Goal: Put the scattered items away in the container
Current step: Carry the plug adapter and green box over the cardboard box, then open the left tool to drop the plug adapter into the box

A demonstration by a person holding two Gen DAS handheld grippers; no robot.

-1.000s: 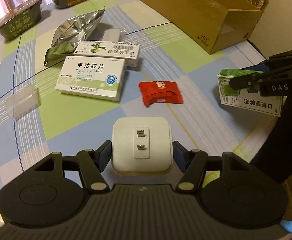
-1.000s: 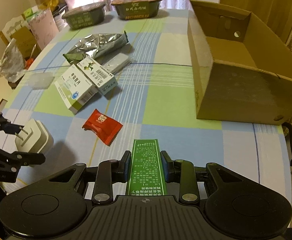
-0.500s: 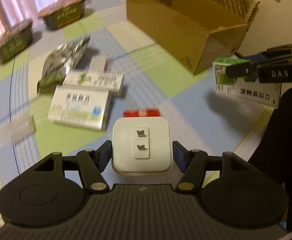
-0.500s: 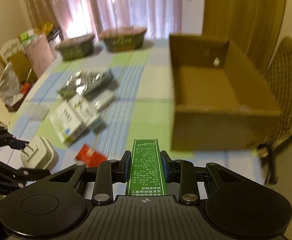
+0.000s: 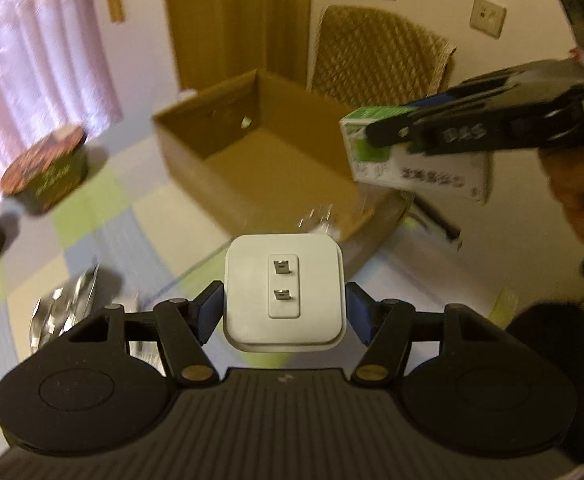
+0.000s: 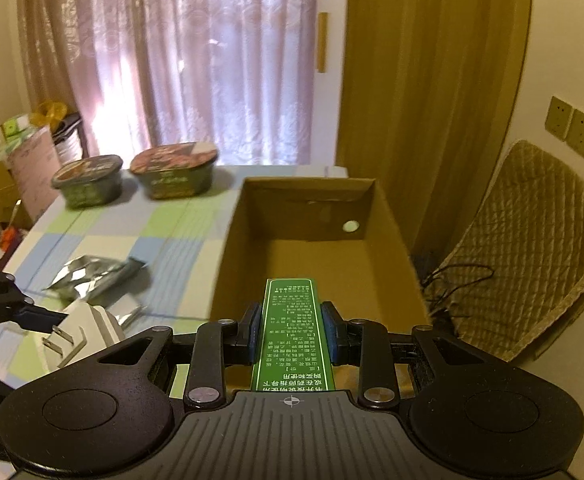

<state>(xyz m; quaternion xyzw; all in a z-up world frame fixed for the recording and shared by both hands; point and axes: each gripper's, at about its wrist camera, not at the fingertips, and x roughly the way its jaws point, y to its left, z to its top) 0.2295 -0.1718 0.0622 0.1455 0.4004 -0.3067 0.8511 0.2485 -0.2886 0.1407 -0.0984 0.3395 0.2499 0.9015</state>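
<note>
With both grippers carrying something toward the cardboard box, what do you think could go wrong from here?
1. The right gripper pinches the green medicine box near one end only, so it might pivot or slip before release.
2. The left gripper and its white plug adapter head for the same cardboard box; the two grippers could collide above it.
3. The adapter looks level with the near wall and may clip it.

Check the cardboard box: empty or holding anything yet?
Empty as far as visible: the cardboard box shows only bare floor in both views; the near corner is hidden.
</note>
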